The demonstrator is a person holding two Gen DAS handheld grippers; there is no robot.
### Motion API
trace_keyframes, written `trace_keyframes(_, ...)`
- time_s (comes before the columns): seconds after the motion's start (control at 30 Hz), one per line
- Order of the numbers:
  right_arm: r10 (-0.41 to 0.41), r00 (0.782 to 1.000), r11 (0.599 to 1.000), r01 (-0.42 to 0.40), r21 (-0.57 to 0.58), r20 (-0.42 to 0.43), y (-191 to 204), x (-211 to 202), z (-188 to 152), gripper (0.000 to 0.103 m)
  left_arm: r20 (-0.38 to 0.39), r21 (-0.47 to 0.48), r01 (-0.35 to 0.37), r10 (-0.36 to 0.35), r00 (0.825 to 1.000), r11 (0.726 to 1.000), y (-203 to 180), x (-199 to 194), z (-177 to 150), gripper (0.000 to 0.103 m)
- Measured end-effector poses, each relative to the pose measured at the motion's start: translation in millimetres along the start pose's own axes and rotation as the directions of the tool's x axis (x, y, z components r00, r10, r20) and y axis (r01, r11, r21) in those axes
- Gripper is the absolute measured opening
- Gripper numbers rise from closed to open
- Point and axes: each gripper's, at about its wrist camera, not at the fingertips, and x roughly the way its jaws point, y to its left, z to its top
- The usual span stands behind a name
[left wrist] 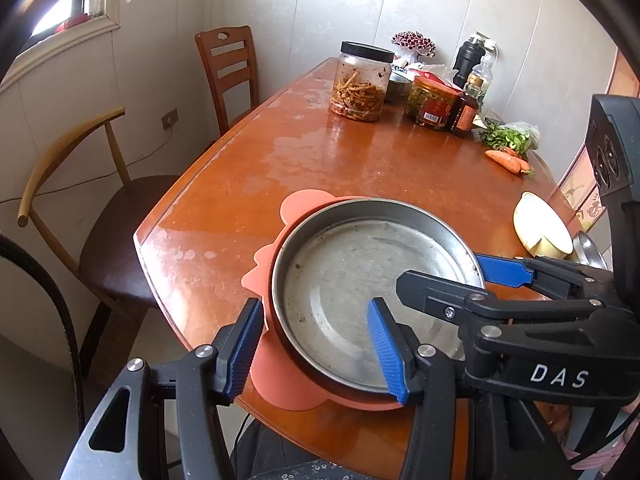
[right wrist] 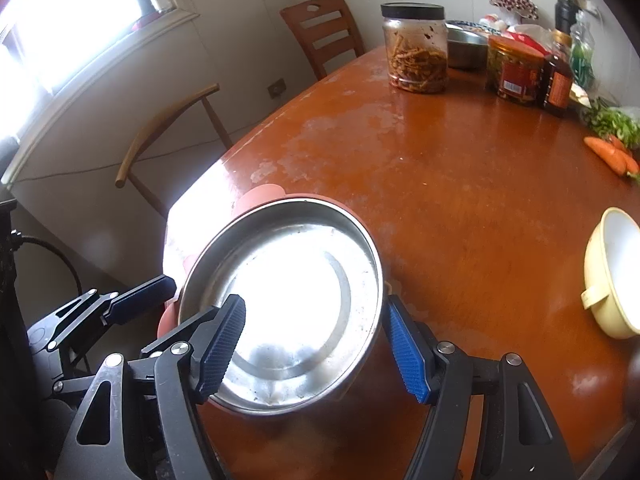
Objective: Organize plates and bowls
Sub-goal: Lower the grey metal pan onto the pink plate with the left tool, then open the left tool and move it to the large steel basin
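Right wrist view: both grippers, left gripper and right gripper, straddle the steel plate rim, whether pinching I cannot tell; uneven pull could tip it off the orange mat.

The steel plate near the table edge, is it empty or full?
Empty: the steel plate shows its bare, scuffed metal bottom, with only small specks.
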Motion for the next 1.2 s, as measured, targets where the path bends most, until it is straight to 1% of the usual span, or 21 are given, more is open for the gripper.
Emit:
trace_keyframes(0.23,0.0,1.0,1.0,0.0,0.01,0.021,0.4,-5.9,-1.2,0.072,0.021,-0.01,0.006,-0.006,1.0,1.0,1.2,-8.9,-1.1,0.055)
trace_keyframes(0.4,0.006,0.997,1.0,-0.007,0.024,0.071,-4.0,-16.6,-1.7,0.072,0.045,-0.025,0.034,-0.033,0.998,0.999,0.6,-19.3,-0.3,0.057)
trace_keyframes(0.5,-0.011,0.995,0.999,0.008,0.033,0.102,-8.8,-25.2,-2.1,0.073,0.06,-0.027,0.037,-0.036,0.998,0.999,-2.4,-24.9,1.0,0.06)
trace_keyframes(0.67,-0.027,0.991,0.999,0.021,0.05,0.13,-16.2,-36.9,-5.6,0.074,0.062,-0.034,0.04,-0.037,0.997,0.999,-6.7,-28.2,2.3,0.061)
trace_keyframes(0.8,-0.024,0.99,0.998,0.015,0.063,0.141,-23.1,-44.2,-10.0,0.075,0.06,-0.04,0.043,-0.041,0.997,0.998,-9.5,-29.7,1.9,0.062)
trace_keyframes(0.93,-0.027,0.986,0.997,0.016,0.071,0.163,-26.8,-53.1,-12.4,0.075,0.064,-0.061,0.082,-0.078,0.995,0.995,-10.6,-35.1,3.7,0.064)
trace_keyframes(1.07,-0.034,0.982,0.997,0.02,0.078,0.188,-32.9,-63.0,-16.9,0.075,0.084,-0.052,0.066,-0.061,0.995,0.996,-14.9,-43.4,7.0,0.066)
trace_keyframes(1.2,-0.047,0.975,0.996,0.029,0.084,0.219,-41.3,-77.4,-22.9,0.075,0.095,-0.045,0.073,-0.069,0.993,0.996,-22.7,-48.5,8.7,0.067)
